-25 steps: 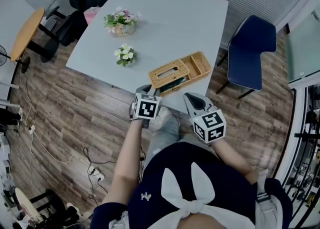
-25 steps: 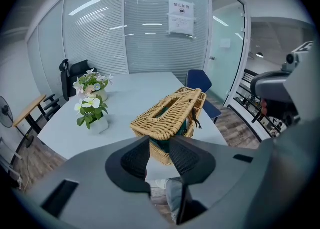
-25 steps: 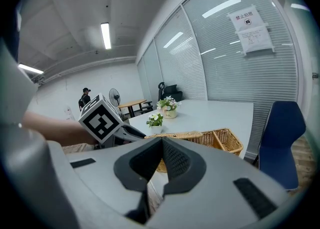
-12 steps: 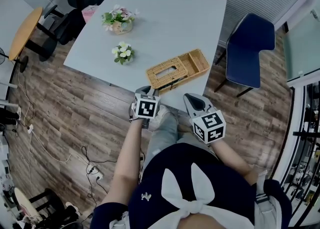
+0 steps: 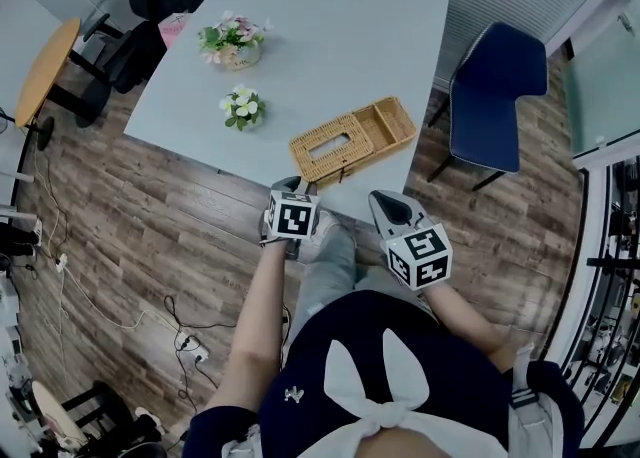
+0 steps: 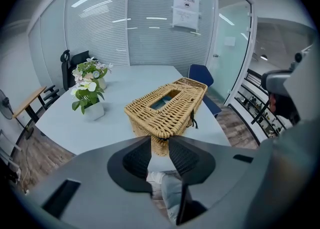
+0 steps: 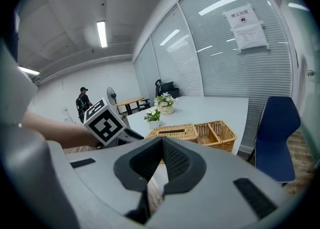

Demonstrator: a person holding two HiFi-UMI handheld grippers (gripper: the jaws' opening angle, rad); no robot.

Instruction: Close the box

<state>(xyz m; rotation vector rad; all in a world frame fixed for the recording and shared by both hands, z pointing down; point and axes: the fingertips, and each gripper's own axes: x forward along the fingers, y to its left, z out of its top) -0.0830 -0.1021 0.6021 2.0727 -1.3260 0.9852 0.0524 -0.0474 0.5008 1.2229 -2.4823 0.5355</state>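
Wicker box, lengthwise left-right, slotted end leftward

Box on table near edge; plant to its left, chair right.

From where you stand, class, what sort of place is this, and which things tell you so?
Probably an office meeting room: a large pale table with a blue chair beside it, glass partition walls, and a printed notice stuck on the glass.
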